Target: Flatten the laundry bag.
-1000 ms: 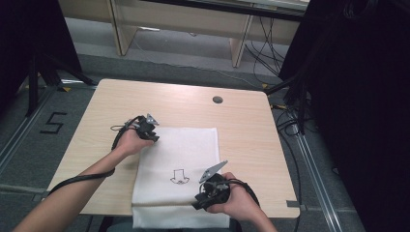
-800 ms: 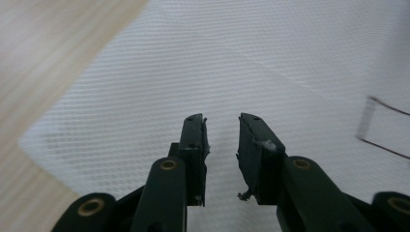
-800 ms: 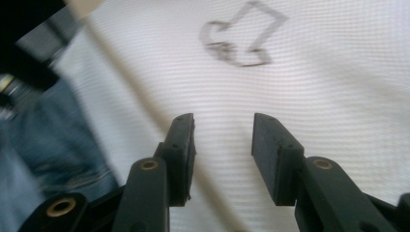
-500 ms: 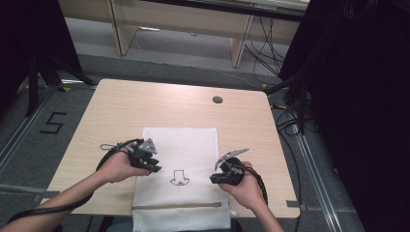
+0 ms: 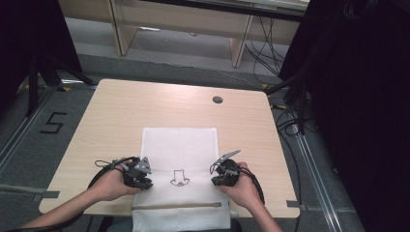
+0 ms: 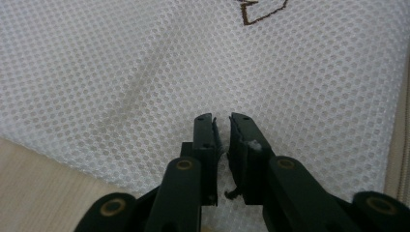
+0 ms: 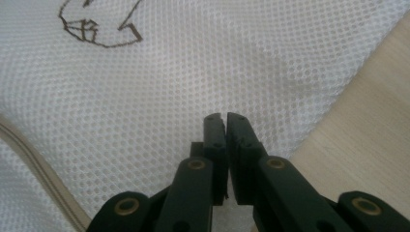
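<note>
A white mesh bag (image 5: 180, 164) lies flat on the near half of the desk (image 5: 145, 106), its near end hanging over the near edge, with a small dark drawing (image 5: 180, 178) in its middle and a beige zip (image 5: 176, 206) running across it close to the near edge. The left tool (image 5: 143, 182) sits at the bag's left edge, level with the drawing, and the right tool (image 5: 218, 180) sits at the bag's right edge on the same line, so the two flank the drawing. In the left gripper view the left tool (image 6: 222, 121) has its jaws drawn in to a narrow slit, having just been closing, with a bit of mesh (image 6: 145, 87) pinched up between the pads near the bag's edge, where bare desk (image 6: 43, 188) shows beside it. In the right gripper view the right tool (image 7: 226, 118) has just been closing too; its jaws stand almost together, only a hairline gap between the tips, pressed down on the mesh (image 7: 193, 67) close to the bag's edge; whether cloth is caught between them I cannot tell. The desk (image 7: 358, 140) shows beside it, and the zip (image 7: 38, 159) curves past on the other side.
</note>
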`<state>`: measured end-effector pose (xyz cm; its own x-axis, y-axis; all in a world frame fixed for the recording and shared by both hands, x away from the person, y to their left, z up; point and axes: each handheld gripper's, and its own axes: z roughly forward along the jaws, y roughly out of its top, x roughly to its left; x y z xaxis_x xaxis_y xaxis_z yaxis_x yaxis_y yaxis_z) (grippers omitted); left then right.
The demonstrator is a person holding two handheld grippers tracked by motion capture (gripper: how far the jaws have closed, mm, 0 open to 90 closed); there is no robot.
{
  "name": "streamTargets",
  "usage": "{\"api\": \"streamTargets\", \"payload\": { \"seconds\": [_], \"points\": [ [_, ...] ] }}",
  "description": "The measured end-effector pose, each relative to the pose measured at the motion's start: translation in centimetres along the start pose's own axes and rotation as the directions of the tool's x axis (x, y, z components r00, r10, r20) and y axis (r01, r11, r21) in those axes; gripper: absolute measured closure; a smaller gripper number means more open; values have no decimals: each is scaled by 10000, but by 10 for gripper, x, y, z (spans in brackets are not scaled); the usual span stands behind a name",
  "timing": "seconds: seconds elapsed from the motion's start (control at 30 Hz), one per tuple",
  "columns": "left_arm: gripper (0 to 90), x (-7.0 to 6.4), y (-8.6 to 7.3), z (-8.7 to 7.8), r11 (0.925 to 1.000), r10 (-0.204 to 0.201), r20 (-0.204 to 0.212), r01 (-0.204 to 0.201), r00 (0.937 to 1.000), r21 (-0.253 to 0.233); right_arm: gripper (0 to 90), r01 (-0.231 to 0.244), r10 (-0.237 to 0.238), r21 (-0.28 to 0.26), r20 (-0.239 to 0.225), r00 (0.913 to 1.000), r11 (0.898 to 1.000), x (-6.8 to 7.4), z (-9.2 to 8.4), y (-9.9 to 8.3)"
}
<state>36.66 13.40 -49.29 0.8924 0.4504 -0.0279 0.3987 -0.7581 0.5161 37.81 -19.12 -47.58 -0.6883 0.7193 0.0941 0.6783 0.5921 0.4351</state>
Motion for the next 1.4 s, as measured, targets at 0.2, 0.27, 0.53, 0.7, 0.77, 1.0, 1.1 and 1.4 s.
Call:
{"api": "streamTargets", "payload": {
  "seconds": [0.2,0.27,0.53,0.7,0.77,1.0,1.1,1.4],
  "points": [
    [871,2,3,2,9999,115,-217,-115,9997,1,900,256,-263,397,177,9995,9989,2,8,0],
    [877,4,3,2,9999,132,-329,-132,9994,13,900,233,-242,384,241,9994,9990,2,9,1],
    [882,12,9,5,9999,111,-672,-105,9977,94,900,-72,66,232,259,9996,9997,-2,11,5],
    [882,19,10,6,9999,98,-756,-94,9971,52,900,-309,306,82,304,9991,9995,-6,13,8],
    [882,21,11,6,10000,-35,-792,40,9969,59,900,-481,481,-8,244,9985,9988,-9,14,9],
    [881,33,15,9,10000,-96,-1040,93,9945,-32,900,-647,654,-272,244,9976,9975,-17,18,15],
    [880,35,16,10,9997,-203,-1209,189,9925,-127,900,-672,682,-342,279,9973,9972,-18,19,17],
    [874,43,17,12,9994,-185,-1680,132,9856,-324,900,-663,692,-504,572,9960,9965,-22,24,27]
  ]
}}
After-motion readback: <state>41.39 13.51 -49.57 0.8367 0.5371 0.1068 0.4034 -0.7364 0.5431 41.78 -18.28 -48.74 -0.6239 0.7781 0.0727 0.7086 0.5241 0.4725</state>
